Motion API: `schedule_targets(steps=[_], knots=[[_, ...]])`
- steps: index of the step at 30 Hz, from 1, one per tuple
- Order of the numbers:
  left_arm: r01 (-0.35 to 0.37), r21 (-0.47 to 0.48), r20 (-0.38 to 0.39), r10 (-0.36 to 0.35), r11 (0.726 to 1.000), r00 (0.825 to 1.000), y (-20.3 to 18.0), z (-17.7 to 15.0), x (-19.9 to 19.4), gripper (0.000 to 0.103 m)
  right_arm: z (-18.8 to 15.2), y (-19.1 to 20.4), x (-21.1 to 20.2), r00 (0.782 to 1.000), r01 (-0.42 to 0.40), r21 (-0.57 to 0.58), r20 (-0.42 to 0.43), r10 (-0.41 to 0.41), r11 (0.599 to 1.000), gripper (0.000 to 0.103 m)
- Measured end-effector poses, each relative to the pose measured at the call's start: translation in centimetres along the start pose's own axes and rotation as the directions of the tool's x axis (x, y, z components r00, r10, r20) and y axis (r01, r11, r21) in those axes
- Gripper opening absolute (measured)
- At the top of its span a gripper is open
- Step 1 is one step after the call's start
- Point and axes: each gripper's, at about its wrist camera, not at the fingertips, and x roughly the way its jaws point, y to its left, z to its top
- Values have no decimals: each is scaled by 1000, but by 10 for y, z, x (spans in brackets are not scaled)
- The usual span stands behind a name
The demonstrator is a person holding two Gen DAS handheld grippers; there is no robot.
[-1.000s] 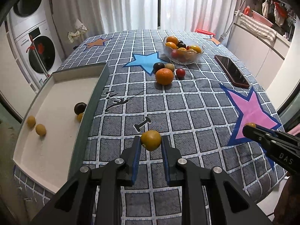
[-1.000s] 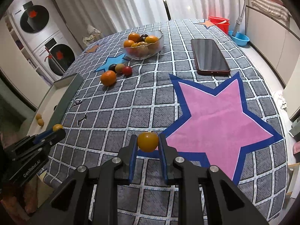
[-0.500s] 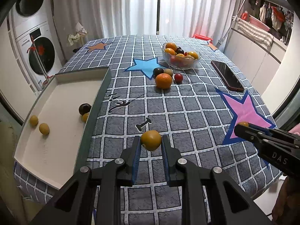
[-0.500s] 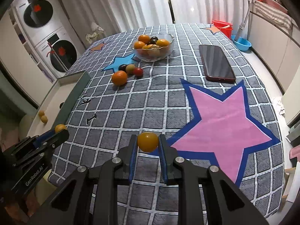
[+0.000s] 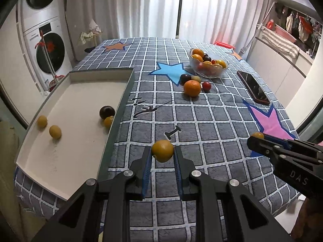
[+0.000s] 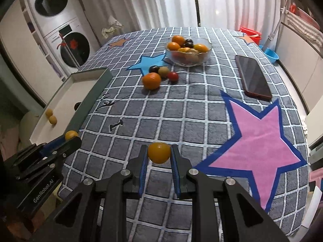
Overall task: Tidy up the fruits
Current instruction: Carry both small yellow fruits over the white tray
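My left gripper (image 5: 162, 154) is shut on a small yellow-orange fruit (image 5: 162, 150), held above the checked cloth just right of the white tray (image 5: 121, 100). My right gripper (image 6: 159, 153) is shut on a similar yellow-orange fruit (image 6: 159, 152), above the cloth near the pink star (image 6: 260, 141). Each gripper shows in the other's view, the left gripper (image 6: 70, 138) low on the left, the right gripper (image 5: 257, 138) low on the right. The tray holds two yellow fruits (image 5: 55, 131), a dark plum (image 5: 107, 112) and a small orange one (image 5: 109, 121). A glass bowl (image 5: 209, 64) of mixed fruit stands far off.
An orange (image 5: 192, 88), a dark plum (image 5: 185, 78), a greenish fruit (image 5: 195, 78) and a red one (image 5: 206, 85) lie loose in front of the bowl. A phone (image 6: 253, 78) lies on the right of the table. Stacked washing machines (image 5: 48, 40) stand beyond the table's left side.
Both grippers have drawn back toward the near edge of the table with their fruits still gripped, so more of the tray and table shows.
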Motion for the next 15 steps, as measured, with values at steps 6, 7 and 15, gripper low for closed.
schedule_targets(steps=[6,7,15], knots=[[-11,-17,5,12,1000,1000,15,1,2,23,8,21,8,1000,-9,-42,-18,8,999,24],[-18,-21,9,19,1000,1000,20,3,2,23,10,24,8,1000,-11,-48,-18,10,999,24],[-96,-87,23,99,992,995,70,16,1,23,33,66,22,998,-58,-112,-34,54,992,24]])
